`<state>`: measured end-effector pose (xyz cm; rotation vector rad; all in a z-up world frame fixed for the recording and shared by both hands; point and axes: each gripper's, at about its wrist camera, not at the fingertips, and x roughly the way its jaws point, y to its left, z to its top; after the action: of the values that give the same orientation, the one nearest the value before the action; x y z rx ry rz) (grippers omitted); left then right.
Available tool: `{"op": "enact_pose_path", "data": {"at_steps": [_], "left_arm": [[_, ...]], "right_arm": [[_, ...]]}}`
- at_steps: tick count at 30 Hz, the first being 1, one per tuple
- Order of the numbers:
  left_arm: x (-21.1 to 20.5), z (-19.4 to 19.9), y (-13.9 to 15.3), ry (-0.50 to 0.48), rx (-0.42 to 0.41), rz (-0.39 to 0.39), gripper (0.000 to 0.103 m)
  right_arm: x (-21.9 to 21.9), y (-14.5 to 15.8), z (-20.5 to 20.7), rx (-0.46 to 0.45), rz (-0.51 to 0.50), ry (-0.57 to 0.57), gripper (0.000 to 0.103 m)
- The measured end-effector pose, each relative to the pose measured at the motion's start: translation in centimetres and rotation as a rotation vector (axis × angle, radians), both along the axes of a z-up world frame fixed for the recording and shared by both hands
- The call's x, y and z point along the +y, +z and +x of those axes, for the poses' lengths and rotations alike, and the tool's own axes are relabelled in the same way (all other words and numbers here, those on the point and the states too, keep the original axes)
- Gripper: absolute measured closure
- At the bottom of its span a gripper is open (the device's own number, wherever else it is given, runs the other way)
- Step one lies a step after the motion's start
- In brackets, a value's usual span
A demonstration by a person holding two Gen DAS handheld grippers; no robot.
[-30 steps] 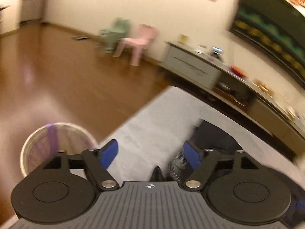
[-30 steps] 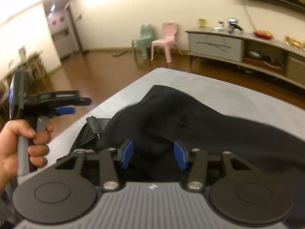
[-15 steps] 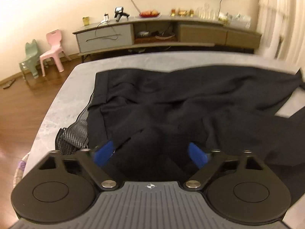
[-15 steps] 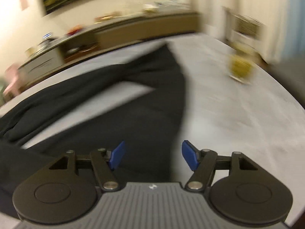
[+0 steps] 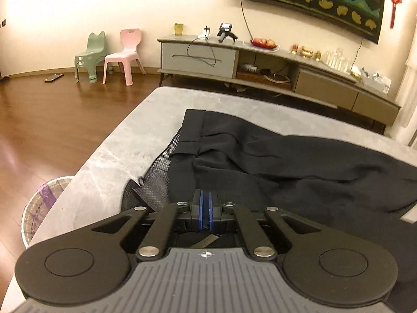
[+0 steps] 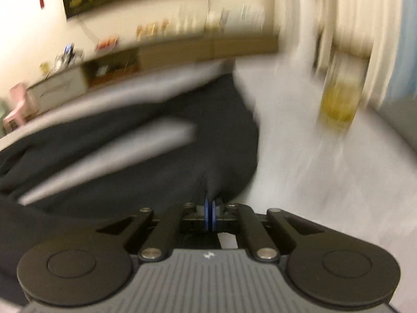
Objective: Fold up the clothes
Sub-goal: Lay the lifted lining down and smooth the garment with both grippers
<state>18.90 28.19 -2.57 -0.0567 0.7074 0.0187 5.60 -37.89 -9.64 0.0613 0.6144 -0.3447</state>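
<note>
A pair of black trousers [image 5: 273, 156] lies spread and rumpled across a grey marble-patterned table [image 5: 125, 146], waistband end toward the table's near-left corner, with a patch of black mesh lining [image 5: 156, 172] spilling out at that edge. The left gripper [image 5: 206, 208] sits low over this waistband end; its jaws have just been closing and now stand together, the blue pads pinched on a fold of the dark cloth beside the mesh. In the right wrist view, which is blurred, the right gripper [image 6: 211, 215] is at the far end of the trousers [image 6: 156, 161], where a leg runs out toward the bare tabletop [image 6: 312, 172]. Its jaws have also just been closing and are pressed together on the hem, the fabric rising in a small peak from between the pads. A strip of bare table shows between the two trouser legs. A yellowish container [image 6: 338, 104] stands on the table beyond the right gripper, well apart from the cloth. Off the table's left side a wire basket [image 5: 41, 208] stands on the wooden floor [image 5: 52, 120], and a green chair [image 5: 90, 53], a pink chair [image 5: 125, 54] and a long low cabinet [image 5: 260, 67] line the far wall.
</note>
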Motion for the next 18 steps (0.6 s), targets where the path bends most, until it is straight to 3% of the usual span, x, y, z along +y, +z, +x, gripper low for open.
{"op": "enact_pose_path", "data": {"at_steps": [3,4,6,8,10,13,15,18], "left_arm": [[0.0,0.9,-0.8,0.0,0.035,0.021,0.1],[0.1,1.1,-1.0,-0.003,0.048,0.019,0.1],[0.2,1.2,-1.2,-0.012,0.059,0.025,0.1],[0.0,0.8,-1.1,-0.033,0.057,0.034,0.1],[-0.2,0.4,-1.1,-0.054,0.054,0.043,0.1],[-0.7,0.3,-1.3,-0.082,0.059,0.063,0.1],[-1.4,0.5,-1.6,-0.107,0.063,0.079,0.1],[-2.6,0.5,-2.0,-0.144,0.071,0.097,0.099]], "right_arm": [[6.2,1.5,0.5,-0.034,-0.128,0.267,0.099],[8.3,1.9,0.7,-0.043,-0.168,0.361,0.084],[9.7,0.4,1.9,0.056,-0.139,0.431,0.053],[7.6,-0.3,1.3,0.018,-0.009,0.319,0.046],[3.1,-1.2,-0.5,-0.047,0.23,0.122,0.042],[-3.9,-3.1,-2.0,-0.024,0.513,-0.188,0.041],[-5.7,-3.5,-1.6,-0.03,0.594,-0.236,0.039],[-6.1,-4.1,0.6,-0.002,0.624,-0.247,0.033]]}}
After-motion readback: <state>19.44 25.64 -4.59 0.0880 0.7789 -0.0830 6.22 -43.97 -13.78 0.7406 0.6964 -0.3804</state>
